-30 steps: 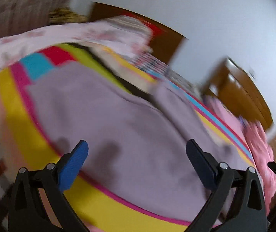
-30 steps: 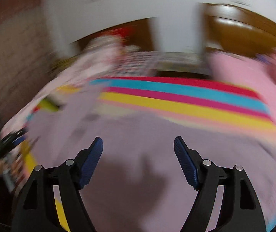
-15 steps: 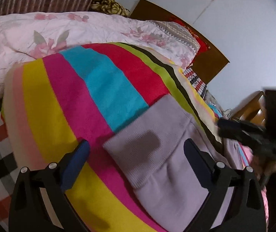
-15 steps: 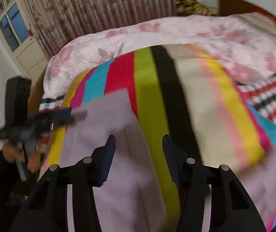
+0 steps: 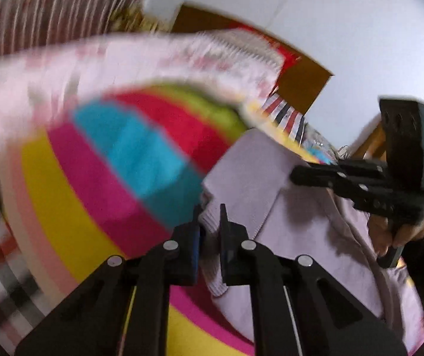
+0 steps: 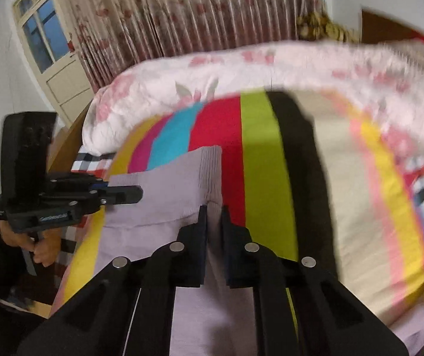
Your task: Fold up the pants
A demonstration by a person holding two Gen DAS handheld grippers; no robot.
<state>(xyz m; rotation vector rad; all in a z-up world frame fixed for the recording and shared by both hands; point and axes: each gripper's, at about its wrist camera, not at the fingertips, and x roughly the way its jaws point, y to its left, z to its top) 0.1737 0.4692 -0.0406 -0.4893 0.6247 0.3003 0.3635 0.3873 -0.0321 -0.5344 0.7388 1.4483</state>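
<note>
The lilac pants (image 6: 164, 195) are laid across a striped blanket (image 6: 259, 160) on the bed, below a floral quilt (image 6: 241, 71). The left gripper (image 5: 209, 222) has just been closed and is clamped on the ribbed cuff corner nearest it. The right gripper (image 6: 213, 222) has likewise just been closed and is pinched on the cuff's opposite corner.

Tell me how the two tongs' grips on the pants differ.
The left tongs pinch the ribbed corner beside the pink and blue stripes; the right tongs pinch the edge beside the red and green stripes. Both have just closed, clamped shut on the lilac pants atop the striped blanket.
</note>
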